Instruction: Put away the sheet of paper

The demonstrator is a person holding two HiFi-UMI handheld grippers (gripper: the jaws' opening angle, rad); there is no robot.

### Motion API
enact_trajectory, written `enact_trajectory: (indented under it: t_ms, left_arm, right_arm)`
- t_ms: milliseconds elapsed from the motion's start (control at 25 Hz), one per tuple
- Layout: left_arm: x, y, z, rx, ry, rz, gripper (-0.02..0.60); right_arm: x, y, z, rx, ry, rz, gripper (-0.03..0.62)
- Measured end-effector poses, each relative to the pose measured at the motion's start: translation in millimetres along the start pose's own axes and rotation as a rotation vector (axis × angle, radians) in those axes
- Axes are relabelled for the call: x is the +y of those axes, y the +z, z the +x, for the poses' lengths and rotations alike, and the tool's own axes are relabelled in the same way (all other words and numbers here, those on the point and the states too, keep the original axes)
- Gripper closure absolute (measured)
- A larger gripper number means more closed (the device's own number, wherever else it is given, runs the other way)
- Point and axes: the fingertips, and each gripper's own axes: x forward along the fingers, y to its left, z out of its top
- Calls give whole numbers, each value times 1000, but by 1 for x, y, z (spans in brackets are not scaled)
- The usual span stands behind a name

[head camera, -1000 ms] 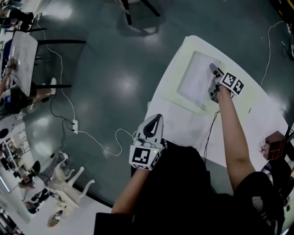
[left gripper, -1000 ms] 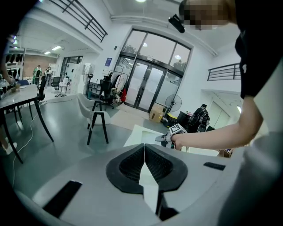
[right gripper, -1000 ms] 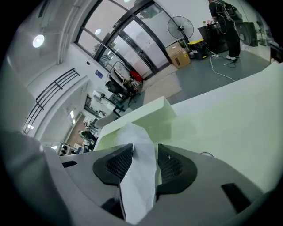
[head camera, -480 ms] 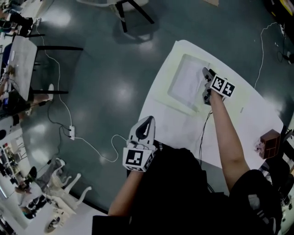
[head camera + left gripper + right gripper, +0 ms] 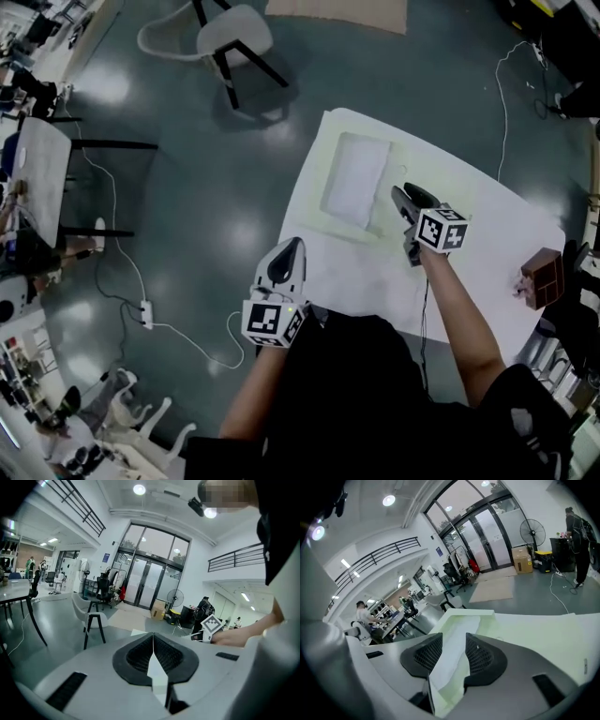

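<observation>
My left fingers [image 5: 136, 657] are pressed together, empty. My right fingers [image 5: 482, 657] stand wide, having just narrowed a little, with nothing between them. The paper [image 5: 450, 660] lies in the tray [image 5: 462, 612] ahead of them, untouched. Risk: the sheet is loose, and a careless sweep could flick it out.
</observation>
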Motion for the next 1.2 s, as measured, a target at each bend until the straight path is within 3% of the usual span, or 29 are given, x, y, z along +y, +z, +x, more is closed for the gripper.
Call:
enact_trajectory:
  t_ms: [360,640,920,1200]
  left_arm:
    - [-32,28,0,-18,-210,78,577]
    - [-63,61,-5,-77,-382,122,577]
    - [-76,111,-28,-153,-464,169,577]
    - [-74,120,-37,-180,-509,220,577]
  right_arm:
    - [80,7,-112,-203,2,88,520]
    - [140,25,-185,-370,-96,-38,589]
    - [186,30,-228,-490,-175,-107,594]
    - [207,39,-240,-596,-273,-152,595]
